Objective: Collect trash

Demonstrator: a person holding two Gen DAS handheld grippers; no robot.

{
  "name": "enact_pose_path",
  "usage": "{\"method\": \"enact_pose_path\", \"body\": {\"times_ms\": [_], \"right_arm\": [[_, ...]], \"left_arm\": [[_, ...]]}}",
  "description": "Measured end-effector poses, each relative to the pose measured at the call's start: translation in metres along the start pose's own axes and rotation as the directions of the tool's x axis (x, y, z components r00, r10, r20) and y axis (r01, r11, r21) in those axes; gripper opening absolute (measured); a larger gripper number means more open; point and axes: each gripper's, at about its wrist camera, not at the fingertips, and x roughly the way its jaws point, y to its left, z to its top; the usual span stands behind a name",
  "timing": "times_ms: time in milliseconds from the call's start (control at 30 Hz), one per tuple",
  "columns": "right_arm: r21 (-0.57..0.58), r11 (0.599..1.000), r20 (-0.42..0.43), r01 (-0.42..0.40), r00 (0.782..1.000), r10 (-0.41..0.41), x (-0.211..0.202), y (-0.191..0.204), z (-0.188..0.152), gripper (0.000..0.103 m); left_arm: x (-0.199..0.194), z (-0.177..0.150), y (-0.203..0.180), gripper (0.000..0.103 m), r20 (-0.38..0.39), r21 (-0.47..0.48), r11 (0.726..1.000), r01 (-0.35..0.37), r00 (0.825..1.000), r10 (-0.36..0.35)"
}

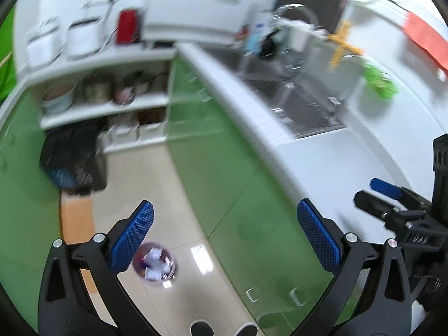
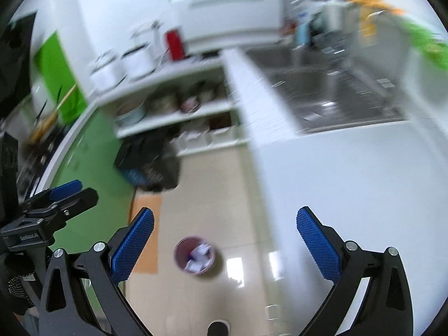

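Both the left gripper and the right gripper stand wide apart and empty, raised above the floor. The wastebasket, holding crumpled white paper, stands on the tiles beside the green cabinets, apparently already loaded.

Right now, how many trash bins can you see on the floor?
1. A small round bin stands on the tiled floor below both open grippers, with crumpled white paper inside. Others may be hidden outside these blurred views.
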Motion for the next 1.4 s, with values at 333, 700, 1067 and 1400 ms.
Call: {"method": "enact_pose_path", "body": {"times_ms": [333, 700, 1067, 1400], "right_arm": [[0.131, 0.968, 0.09, 0.212, 0.97, -0.225, -0.134, -0.105, -0.015, 0.098], [0.227, 0.906, 0.059, 0.357, 0.924, -0.379, -0.204, -0.149, -0.045, 0.098], [0.293, 0.876, 0.034, 0.384, 0.911, -0.411, -0.227, -0.148, -0.062, 0.098], [0.284, 0.879, 0.033, 0.384, 0.912, -0.409, -0.227, -0.145, -0.064, 0.098]], "left_arm": [[-0.032, 0.03, -0.138, 0.1, 0.022, 0.195, 0.977, 0.088, 0.995, -0.094], [-0.041, 0.029, -0.226, 0.1, -0.036, 0.336, 0.926, 0.173, 0.985, -0.17], [-0.043, 0.021, -0.249, 0.1, -0.096, 0.41, 0.888, 0.208, 0.978, -0.185], [-0.052, 0.021, -0.255, 0.1, -0.093, 0.413, 0.888, 0.202, 0.979, -0.179]]}}
